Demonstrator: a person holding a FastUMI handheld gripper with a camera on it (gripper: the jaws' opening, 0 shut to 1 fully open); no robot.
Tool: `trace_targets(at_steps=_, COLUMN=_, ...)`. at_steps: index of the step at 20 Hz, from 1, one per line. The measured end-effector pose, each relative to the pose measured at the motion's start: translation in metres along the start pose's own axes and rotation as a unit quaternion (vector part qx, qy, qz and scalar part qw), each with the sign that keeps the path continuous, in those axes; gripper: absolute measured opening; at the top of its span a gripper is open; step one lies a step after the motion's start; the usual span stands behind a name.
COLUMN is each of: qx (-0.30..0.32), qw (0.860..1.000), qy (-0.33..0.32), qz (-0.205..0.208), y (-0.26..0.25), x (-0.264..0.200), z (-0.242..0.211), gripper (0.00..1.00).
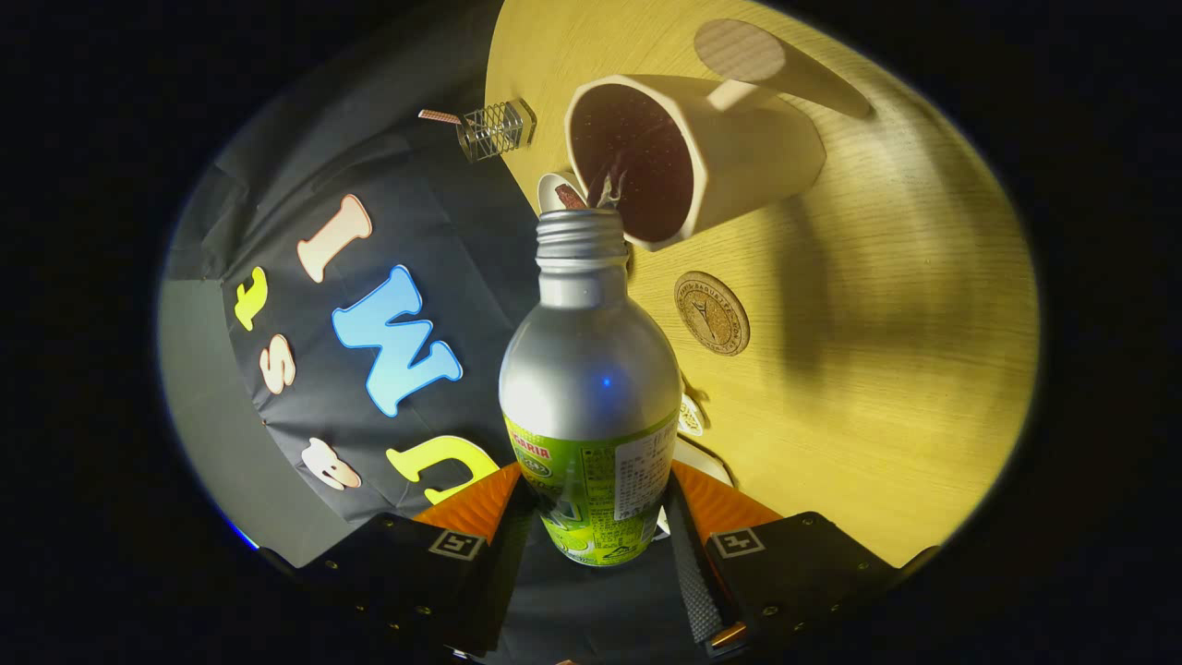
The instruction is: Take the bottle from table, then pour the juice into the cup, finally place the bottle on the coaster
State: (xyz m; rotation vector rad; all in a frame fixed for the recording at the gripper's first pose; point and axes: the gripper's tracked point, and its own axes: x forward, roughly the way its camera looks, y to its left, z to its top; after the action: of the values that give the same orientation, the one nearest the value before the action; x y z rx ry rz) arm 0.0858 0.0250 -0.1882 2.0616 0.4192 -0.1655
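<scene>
My gripper [591,517] is shut on a silver bottle [588,369] with a green label, both orange fingers [471,503] pressing its lower body. The whole view is rolled, so the bottle is tipped toward the cup. Its open threaded mouth sits at the rim of a beige mug [729,157], and dark juice streams from it into the mug, which holds dark liquid. A round cork coaster [711,312] lies on the wooden table [877,369] just beyond the bottle's shoulder, between the bottle and the mug.
A small white cup [557,192] stands behind the bottle's mouth beside the mug. A clear wire-like holder [496,129] sits at the table's edge. Another round object [739,51] lies past the mug. A small white item [691,416] lies near the fingers.
</scene>
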Motion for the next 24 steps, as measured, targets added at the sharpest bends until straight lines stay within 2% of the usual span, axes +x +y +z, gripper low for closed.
trace_targets(at_steps=14, qx=0.06, qw=0.998, qy=0.03, qz=0.011, y=0.021, x=-0.004, z=-0.015, gripper=0.74)
trace_targets(at_steps=20, qx=0.089, qw=0.995, qy=0.046, qz=0.028, y=0.037, x=-0.005, z=-0.014, gripper=0.74)
trace_targets(at_steps=24, qx=0.106, qw=0.993, qy=0.047, qz=0.018, y=0.04, x=-0.004, z=-0.014, gripper=0.74)
